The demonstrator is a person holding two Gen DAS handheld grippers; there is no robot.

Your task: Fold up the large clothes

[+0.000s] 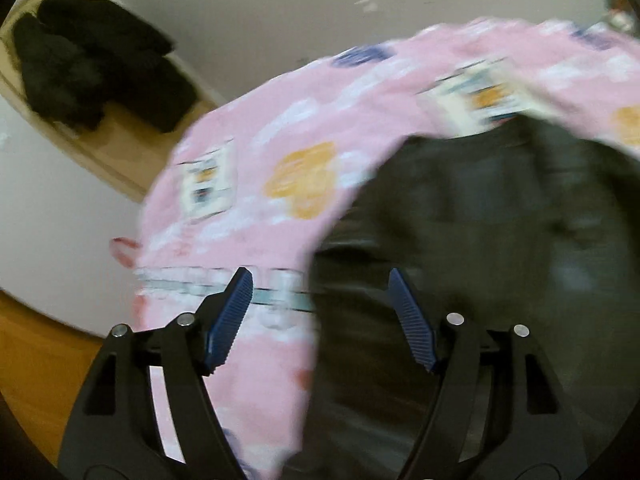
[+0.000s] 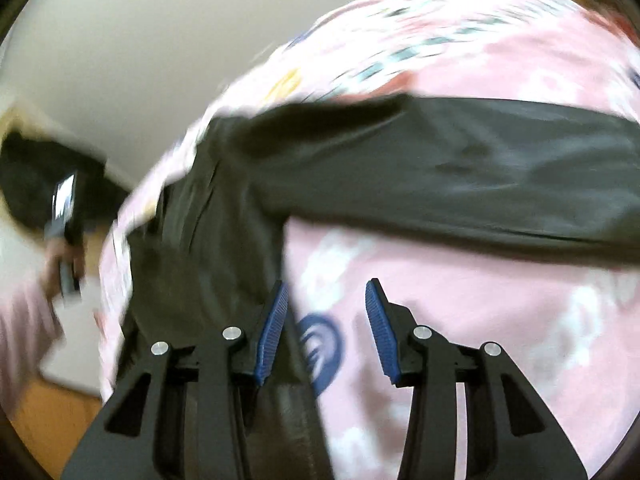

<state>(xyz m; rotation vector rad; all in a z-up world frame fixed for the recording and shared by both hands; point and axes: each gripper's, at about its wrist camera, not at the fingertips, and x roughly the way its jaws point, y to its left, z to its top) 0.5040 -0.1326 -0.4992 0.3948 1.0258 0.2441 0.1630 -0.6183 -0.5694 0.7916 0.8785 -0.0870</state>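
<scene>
A dark grey-black garment (image 1: pixel 480 240) lies on a pink patterned sheet (image 1: pixel 280 128). In the left wrist view my left gripper (image 1: pixel 320 280) is open, its blue pads spread above the garment's left edge where it meets the sheet. In the right wrist view the garment (image 2: pixel 440 168) stretches across the sheet (image 2: pixel 480 300) as a long dark band, with another part running down to the lower left. My right gripper (image 2: pixel 326 292) is open and empty, over the sheet just right of the garment's edge. Both views are motion-blurred.
A pile of black clothes (image 1: pixel 96 64) lies on a light wooden surface at upper left. White wall and wooden floor (image 1: pixel 40 360) show at left. The person's other hand with the left gripper's body (image 2: pixel 64 236) shows at left in the right wrist view.
</scene>
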